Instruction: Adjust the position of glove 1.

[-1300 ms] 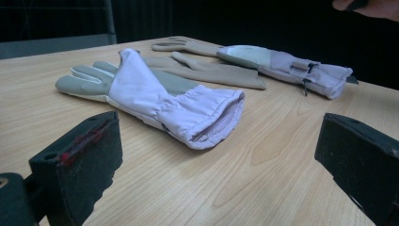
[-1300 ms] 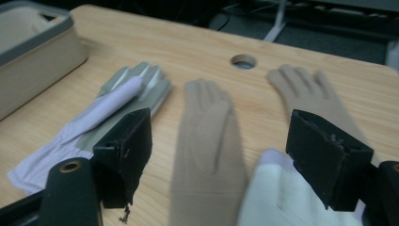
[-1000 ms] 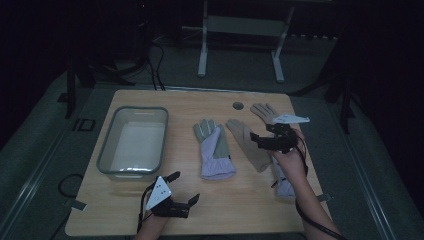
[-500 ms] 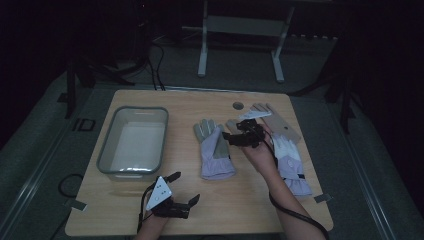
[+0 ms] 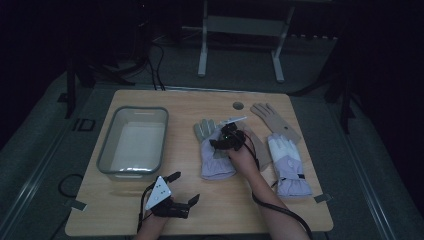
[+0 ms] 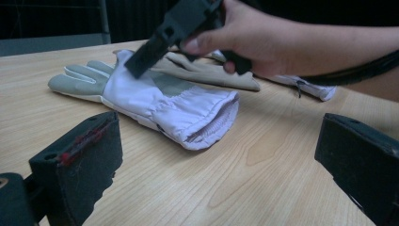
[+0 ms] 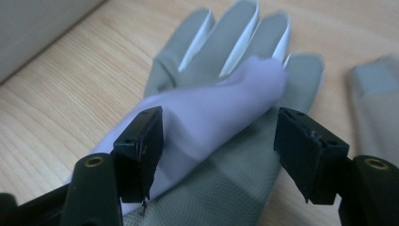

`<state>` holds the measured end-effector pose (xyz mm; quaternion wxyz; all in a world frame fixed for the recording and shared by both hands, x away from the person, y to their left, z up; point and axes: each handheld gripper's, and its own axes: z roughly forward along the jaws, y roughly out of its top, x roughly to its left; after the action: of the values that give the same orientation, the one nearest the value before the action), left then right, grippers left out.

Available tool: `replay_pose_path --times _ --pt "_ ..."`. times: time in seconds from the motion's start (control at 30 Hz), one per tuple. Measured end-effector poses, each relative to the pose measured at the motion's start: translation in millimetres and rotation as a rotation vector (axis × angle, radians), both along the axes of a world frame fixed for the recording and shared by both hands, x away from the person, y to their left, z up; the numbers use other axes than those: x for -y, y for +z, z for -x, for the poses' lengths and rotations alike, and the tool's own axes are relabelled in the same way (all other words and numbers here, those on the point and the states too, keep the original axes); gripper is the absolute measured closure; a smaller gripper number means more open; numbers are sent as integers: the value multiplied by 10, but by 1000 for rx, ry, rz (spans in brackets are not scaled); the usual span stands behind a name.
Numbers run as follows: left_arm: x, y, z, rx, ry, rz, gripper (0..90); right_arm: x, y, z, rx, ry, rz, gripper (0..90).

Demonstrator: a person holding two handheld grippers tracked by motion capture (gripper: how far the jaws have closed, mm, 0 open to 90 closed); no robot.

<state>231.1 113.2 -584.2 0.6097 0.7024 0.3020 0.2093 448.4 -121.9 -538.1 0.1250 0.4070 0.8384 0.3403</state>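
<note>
My right claw (image 5: 220, 145) hangs released over the left glove (image 5: 212, 155), jaws apart on either side of its folded lilac flap, near the middle of the bench (image 5: 200, 220). My left claw (image 5: 180, 190) sits released too, grasping nothing, at the bench's near edge just in front of the tub (image 5: 107, 160). I can read no writing on the gloves or tub.
</note>
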Motion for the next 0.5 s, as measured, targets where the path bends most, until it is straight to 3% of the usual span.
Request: replay_pose_path --times 0.1,0.2,0.33,0.5 --pt "-5 -1 -1 0 0 6 14 1 -72 -1 -22 -25 -11 301" --pt "-18 -3 -2 -2 3 15 14 10 -119 18 -12 -8 -9 342" --pt "-16 -6 13 9 6 19 15 54 -124 11 -50 -17 -54 534" --pt "-26 -6 16 8 6 27 14 47 -85 19 -76 -25 -57 728"
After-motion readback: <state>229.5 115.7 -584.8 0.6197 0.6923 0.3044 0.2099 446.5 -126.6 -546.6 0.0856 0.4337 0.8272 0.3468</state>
